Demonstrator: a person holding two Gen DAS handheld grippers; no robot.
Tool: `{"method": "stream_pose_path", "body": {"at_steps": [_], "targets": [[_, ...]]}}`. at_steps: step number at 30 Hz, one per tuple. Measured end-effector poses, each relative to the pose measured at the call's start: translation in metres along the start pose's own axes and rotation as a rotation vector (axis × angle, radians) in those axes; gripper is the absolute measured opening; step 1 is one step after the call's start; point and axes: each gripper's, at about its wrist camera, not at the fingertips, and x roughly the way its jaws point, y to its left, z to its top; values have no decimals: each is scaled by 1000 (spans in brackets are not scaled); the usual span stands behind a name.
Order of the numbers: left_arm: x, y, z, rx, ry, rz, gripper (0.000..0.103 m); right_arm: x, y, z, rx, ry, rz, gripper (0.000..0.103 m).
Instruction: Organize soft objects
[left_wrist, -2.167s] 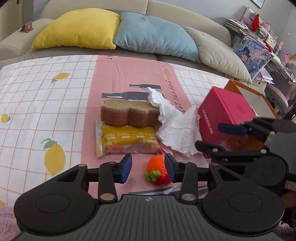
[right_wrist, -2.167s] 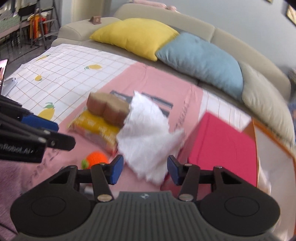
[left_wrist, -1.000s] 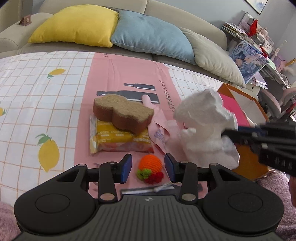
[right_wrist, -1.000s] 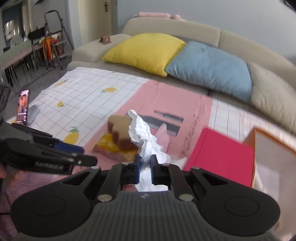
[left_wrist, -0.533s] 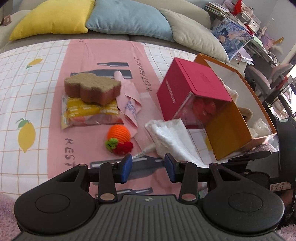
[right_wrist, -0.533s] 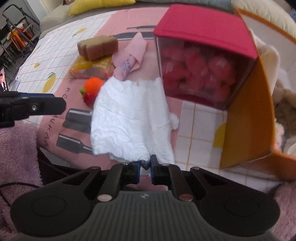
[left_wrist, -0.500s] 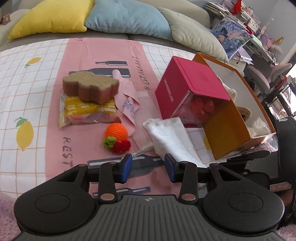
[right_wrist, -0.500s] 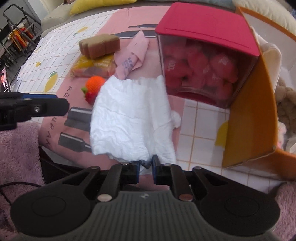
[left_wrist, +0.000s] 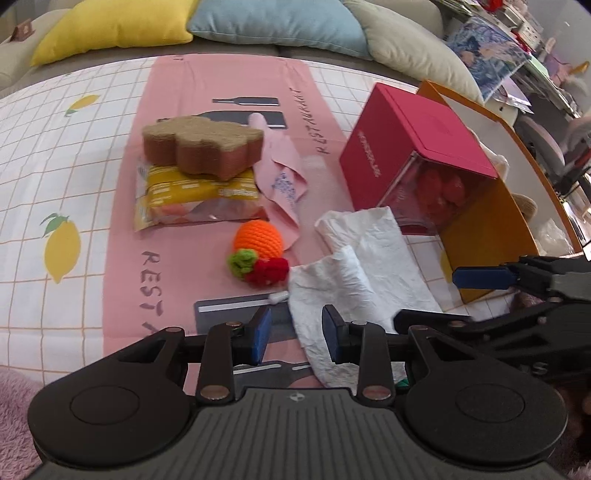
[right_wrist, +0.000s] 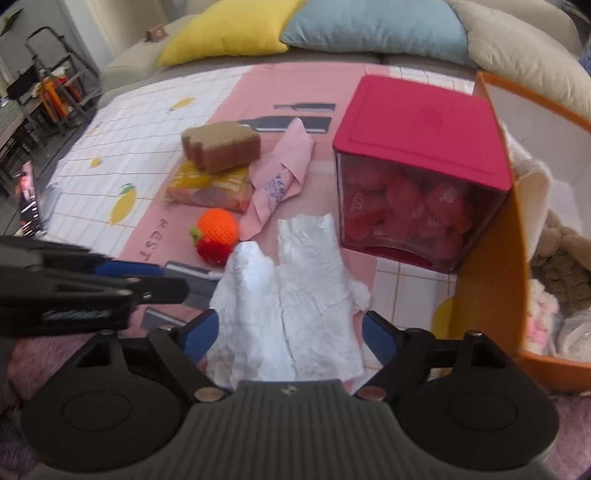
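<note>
A crumpled white cloth (left_wrist: 364, 273) lies flat on the pink mat at the table's near edge; it also shows in the right wrist view (right_wrist: 291, 295). My right gripper (right_wrist: 290, 332) is open wide, its jaws on either side of the cloth's near end. My left gripper (left_wrist: 295, 334) is open and empty, just left of the cloth. An orange crocheted fruit (left_wrist: 260, 243) lies beside the cloth. A brown sponge (left_wrist: 201, 149) sits on a yellow packet (left_wrist: 192, 201). A pink cloth (left_wrist: 280, 184) lies next to them.
A red-lidded clear box (right_wrist: 421, 184) of red pieces stands to the right. An orange bin (right_wrist: 491, 280) holds plush items at the far right. A sofa with yellow, blue and beige cushions (left_wrist: 273, 18) runs behind the table. A cotton swab (left_wrist: 273, 297) lies near the cloth.
My right gripper carried the white cloth to the table's near edge, laid it flat and then opened, letting go of it. My left gripper moved slightly toward the cloth.
</note>
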Motion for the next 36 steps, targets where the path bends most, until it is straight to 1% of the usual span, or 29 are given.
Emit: {"method": "stream_pose_path", "body": {"at_steps": [2, 4, 8, 10, 11, 12, 14, 15, 16, 18, 19, 22, 24, 25, 26, 28, 29, 32, 34, 36], "targets": [[-1, 4, -1, -6, -2, 22, 35, 15, 3, 3, 11, 13, -17, 91], [0, 7, -2, -11, 1, 34, 35, 28, 10, 3, -10, 17, -41, 91], [3, 14, -3, -37, 14, 37, 35, 46, 32, -1, -174, -20, -124, 92], [5, 17, -2, -46, 17, 36, 35, 52, 37, -3, -233, -18, -130, 89], [6, 18, -2, -50, 19, 36, 35, 55, 37, -4, -240, -6, -132, 79], [7, 18, -2, -53, 21, 36, 35, 56, 36, -5, -237, 4, -133, 63], [9, 20, -1, -57, 25, 34, 35, 57, 32, -6, -223, 19, -130, 53], [11, 21, -1, -57, 25, 31, 35, 56, 30, -7, -219, 16, -124, 41], [12, 21, -1, -55, 24, 27, 35, 55, 29, -8, -220, 18, -119, 33], [13, 19, 0, -39, 10, 11, 35, 52, 26, -7, -206, 14, -114, 13], [13, 18, 2, -25, -1, 8, 35, 49, 24, -7, -192, 7, -110, 13], [14, 11, 6, 54, -39, 40, 35, 32, 17, -5, -148, -33, -120, 11], [17, 7, 11, 98, -53, 58, 40, 26, 10, -5, -119, -48, -169, 11], [20, 7, 13, 109, -59, 60, 46, 27, 5, -4, -95, -39, -187, 11], [24, 7, 16, 112, -64, 63, 53, 30, -2, -4, -68, -18, -184, 11], [33, 9, 21, 109, -64, 80, 61, 39, -14, -5, -10, 32, -168, 11], [38, 9, 22, 117, -61, 95, 62, 42, -16, -6, -3, 46, -165, 11], [48, 9, 23, 139, -63, 121, 68, 48, -9, -8, -56, 46, -182, 14], [53, 10, 24, 131, -62, 113, 68, 51, -3, -11, -105, 33, -203, 14], [57, 10, 25, 126, -65, 116, 68, 53, -2, -12, -117, 30, -209, 14]]}}
